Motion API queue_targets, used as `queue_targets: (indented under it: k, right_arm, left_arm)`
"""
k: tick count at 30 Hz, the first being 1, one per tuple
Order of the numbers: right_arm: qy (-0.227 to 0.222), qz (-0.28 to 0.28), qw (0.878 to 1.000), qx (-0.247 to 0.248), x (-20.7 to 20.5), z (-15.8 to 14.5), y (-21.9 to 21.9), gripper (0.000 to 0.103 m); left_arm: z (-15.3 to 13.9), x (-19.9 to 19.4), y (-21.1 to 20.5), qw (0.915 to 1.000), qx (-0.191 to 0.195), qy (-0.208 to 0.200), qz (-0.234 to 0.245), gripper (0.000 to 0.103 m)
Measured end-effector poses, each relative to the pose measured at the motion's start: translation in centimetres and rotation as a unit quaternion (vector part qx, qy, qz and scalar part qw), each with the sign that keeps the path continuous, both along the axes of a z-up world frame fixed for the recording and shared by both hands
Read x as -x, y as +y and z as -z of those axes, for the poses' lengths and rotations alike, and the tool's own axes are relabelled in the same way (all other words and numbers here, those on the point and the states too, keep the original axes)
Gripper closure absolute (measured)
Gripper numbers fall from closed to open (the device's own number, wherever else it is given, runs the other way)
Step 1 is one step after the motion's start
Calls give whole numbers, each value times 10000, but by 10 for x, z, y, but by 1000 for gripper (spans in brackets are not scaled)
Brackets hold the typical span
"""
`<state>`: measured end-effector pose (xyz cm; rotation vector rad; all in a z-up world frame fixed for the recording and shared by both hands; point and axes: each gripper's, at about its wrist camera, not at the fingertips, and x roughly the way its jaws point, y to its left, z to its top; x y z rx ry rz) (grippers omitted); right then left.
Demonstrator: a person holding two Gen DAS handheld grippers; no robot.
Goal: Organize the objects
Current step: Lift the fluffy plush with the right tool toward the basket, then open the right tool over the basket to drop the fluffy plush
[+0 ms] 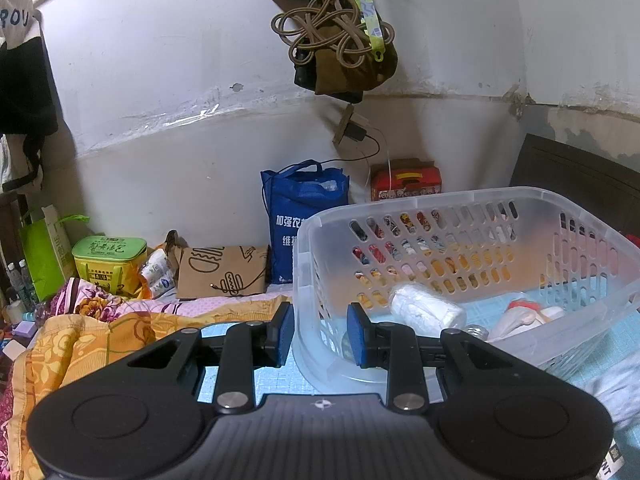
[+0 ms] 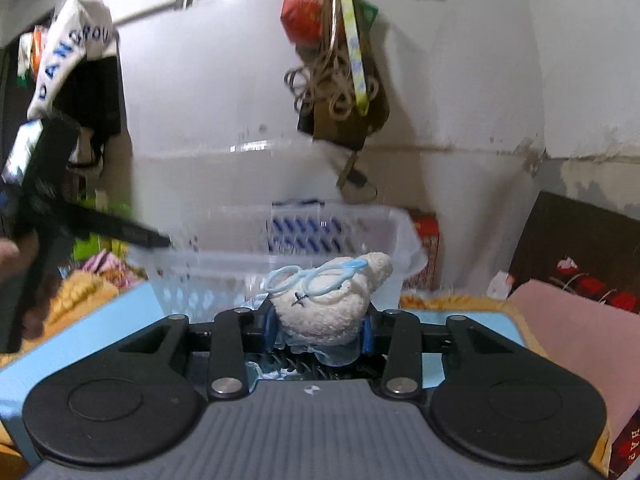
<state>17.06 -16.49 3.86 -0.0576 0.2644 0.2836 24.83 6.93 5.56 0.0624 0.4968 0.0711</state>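
Observation:
A clear perforated plastic basket [image 1: 460, 216] stands on a light blue mat [image 1: 280, 384]. My left gripper [image 1: 320, 334] is shut on the basket's near left corner wall, one blue pad outside it and one inside. In the basket lie a white rolled bundle [image 1: 426, 312] and a white and red item [image 1: 524, 312]. In the right wrist view my right gripper [image 2: 320, 330] is shut on a white plush toy [image 2: 320, 312] with light blue glasses, held just in front of the basket [image 2: 224, 256]. A finger [image 2: 140, 236] of the left gripper reaches the basket's left rim there.
Against the wall stand a blue tote bag [image 1: 300, 216], a brown paper bag [image 1: 222, 272], a green tin [image 1: 108, 260] and a red box [image 1: 406, 184]. A bag with looped cords [image 1: 340, 52] hangs above. Orange floral bedding [image 1: 80, 340] lies left; a dark headboard [image 1: 580, 184] is right.

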Motion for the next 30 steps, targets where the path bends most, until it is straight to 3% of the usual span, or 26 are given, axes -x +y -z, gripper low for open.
queue_targets:
  k: [7,13,16,20,25,27,28,29,30]
  right_arm:
    - [-498,-13,9982,-324,12,-42,-14,62]
    - [-619,-104,9977,-252,-27,-78,-4,61]
    - [-446,-55,9989,-155,-53,-87,4,61]
    - [99,-205,9985,-490,-103,-96,9,61]
    - [336,-46,9993,-128,-127,-83,25,61]
    - [437,-65,9988,-220,-131,-77,24,55]
    - [444,-108,9987,-244,-131,-74,23,47]
    - [427,-120,9987,-237,-130,-72,24,21]
    - [393,-57,9989,-244,-128,-71,24,4]
  left_arm:
    - [0,0,0,10000,4,-1,-3,70]
    - [0,0,0,10000,-2,7,-3,70]
    - [1,1,1,10000,7,5,-6,70]
    - [3,3,0,10000,-12,1,-28,71]
    - [2,4,6,10000,59,13,49,70]
    - [2,5,4,10000,40,6,40,71]
    - [1,3,6,10000,32,9,36,71]
    - [1,3,6,10000,27,17,29,71]
    - [1,3,6,10000,30,22,29,71]
